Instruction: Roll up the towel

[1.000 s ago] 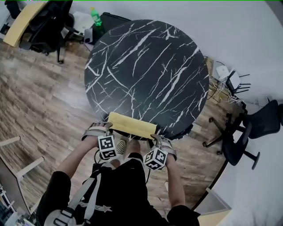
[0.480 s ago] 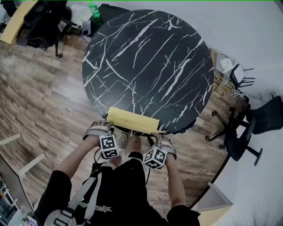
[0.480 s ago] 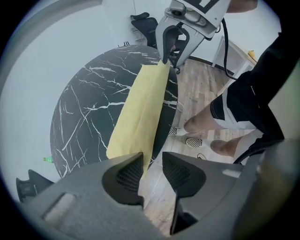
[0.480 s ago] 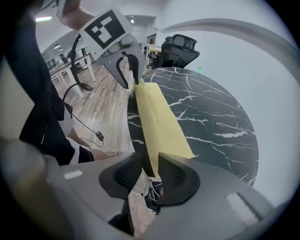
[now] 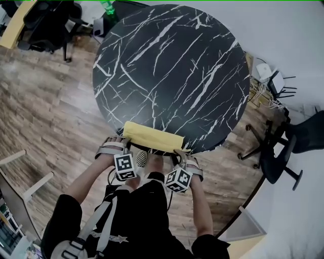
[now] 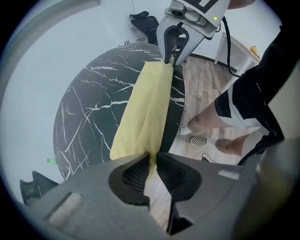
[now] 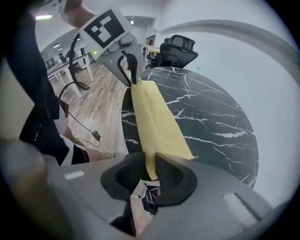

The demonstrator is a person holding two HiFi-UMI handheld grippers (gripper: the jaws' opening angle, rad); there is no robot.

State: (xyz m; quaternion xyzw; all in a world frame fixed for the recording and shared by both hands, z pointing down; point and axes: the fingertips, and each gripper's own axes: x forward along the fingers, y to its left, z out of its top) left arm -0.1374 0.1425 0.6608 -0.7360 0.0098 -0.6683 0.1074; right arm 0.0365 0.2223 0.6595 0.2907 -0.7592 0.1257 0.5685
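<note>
A yellow towel, folded into a long strip, lies along the near edge of the round black marble table. My left gripper is at the strip's left end and my right gripper at its right end, both pointing steeply down. In the left gripper view the towel runs away from my left gripper to the right gripper. Both pairs of jaws have just been closing, each with the towel's edge pinched between them. The right gripper view shows the towel caught in my right gripper.
Wooden floor surrounds the table. Black office chairs stand at the top left and at the right. A green bottle sits behind the table. White devices with cables lie at the right. The person's legs and a checkered shoe are below the grippers.
Both grippers have sunk slightly at the towel's near edge. The head camera has shifted, so the table sits a little higher in view.
</note>
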